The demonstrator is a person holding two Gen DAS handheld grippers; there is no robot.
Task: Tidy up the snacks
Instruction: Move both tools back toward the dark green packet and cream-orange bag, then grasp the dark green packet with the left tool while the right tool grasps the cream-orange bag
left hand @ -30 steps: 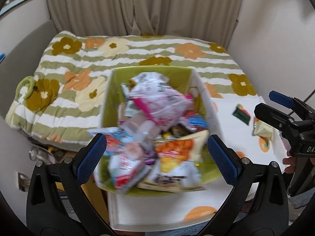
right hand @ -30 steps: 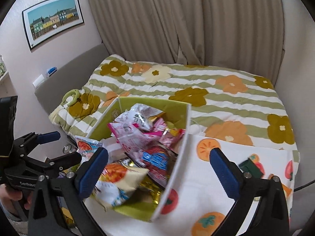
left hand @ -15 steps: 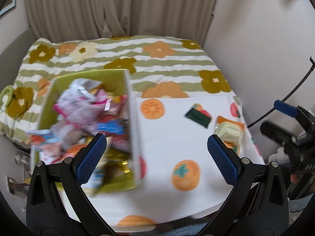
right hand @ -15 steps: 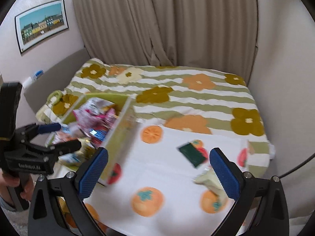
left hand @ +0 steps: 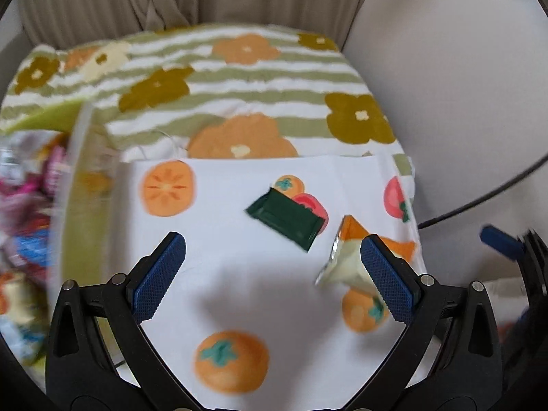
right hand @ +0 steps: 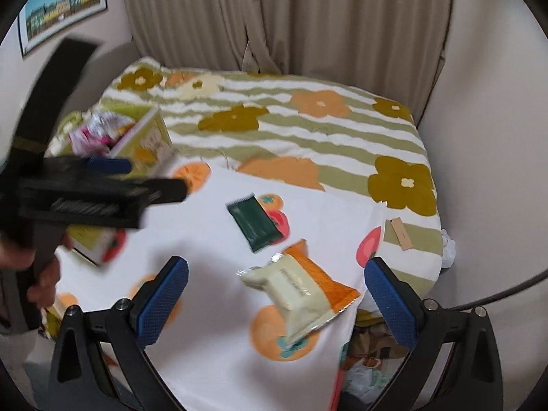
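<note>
A dark green snack packet (left hand: 286,217) (right hand: 255,222) lies flat on a white cloth printed with orange fruits (left hand: 239,274) (right hand: 219,308). Just right of it rests a cream and orange packet (left hand: 344,262) (right hand: 301,291). A green box (left hand: 73,212) (right hand: 147,137) heaped with snack bags stands at the left. My left gripper (left hand: 274,275) hovers open over the cloth, its right finger beside the cream packet. My right gripper (right hand: 275,299) is open too, low over the cream packet. The left gripper (right hand: 99,188) also shows blurred at the left of the right wrist view.
The cloth lies on a bed with a green striped flower blanket (right hand: 308,126). Beige curtains (right hand: 274,17) hang behind, a wall stands at the right, and a dark cable (left hand: 479,202) runs there. A framed picture (right hand: 61,7) hangs at the upper left.
Both grippers have swung right, away from the snack box and toward the two loose packets, and have come lower over the cloth. Both stay open and empty.
</note>
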